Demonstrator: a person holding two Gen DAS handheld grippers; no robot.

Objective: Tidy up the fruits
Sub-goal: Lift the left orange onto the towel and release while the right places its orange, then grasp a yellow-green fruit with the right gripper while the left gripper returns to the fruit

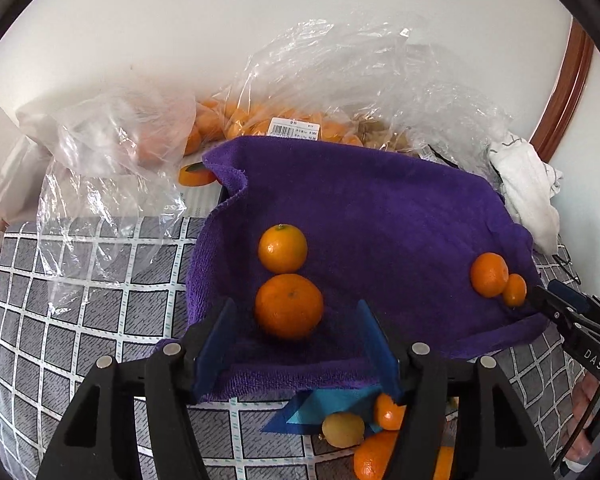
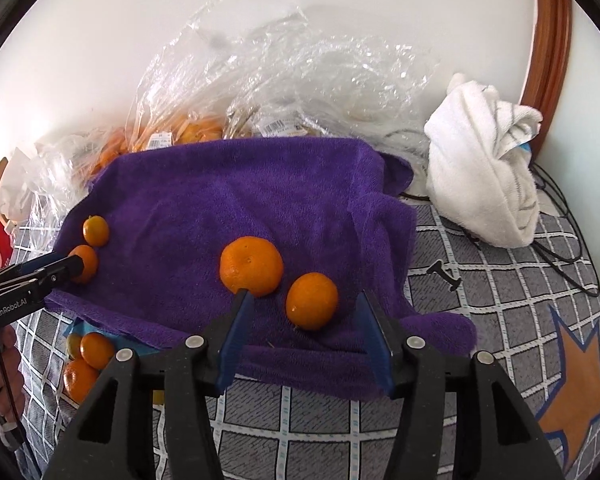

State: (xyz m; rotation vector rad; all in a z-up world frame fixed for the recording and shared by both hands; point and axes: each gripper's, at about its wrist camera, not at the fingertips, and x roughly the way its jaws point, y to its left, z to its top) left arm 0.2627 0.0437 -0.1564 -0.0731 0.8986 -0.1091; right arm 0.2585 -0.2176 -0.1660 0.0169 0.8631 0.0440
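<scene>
A purple towel (image 1: 380, 216) lies on a grey checked cloth and carries two pairs of oranges. In the left wrist view, my left gripper (image 1: 292, 308) is open around the near orange (image 1: 289, 306), with a second orange (image 1: 283, 248) just behind it. In the right wrist view, my right gripper (image 2: 304, 300) is open with the small orange (image 2: 312, 301) between its fingers and the larger orange (image 2: 251, 266) at its left fingertip. The left gripper shows at the left edge of the right wrist view (image 2: 60, 266). The right gripper's tip shows in the left wrist view (image 1: 540, 296).
Clear plastic bags (image 1: 300, 80) of oranges stand behind the towel against the white wall. A crumpled white towel (image 2: 484, 168) sits at the right with black cables nearby. Several loose fruits (image 1: 380, 436) lie on a blue sheet at the towel's front edge.
</scene>
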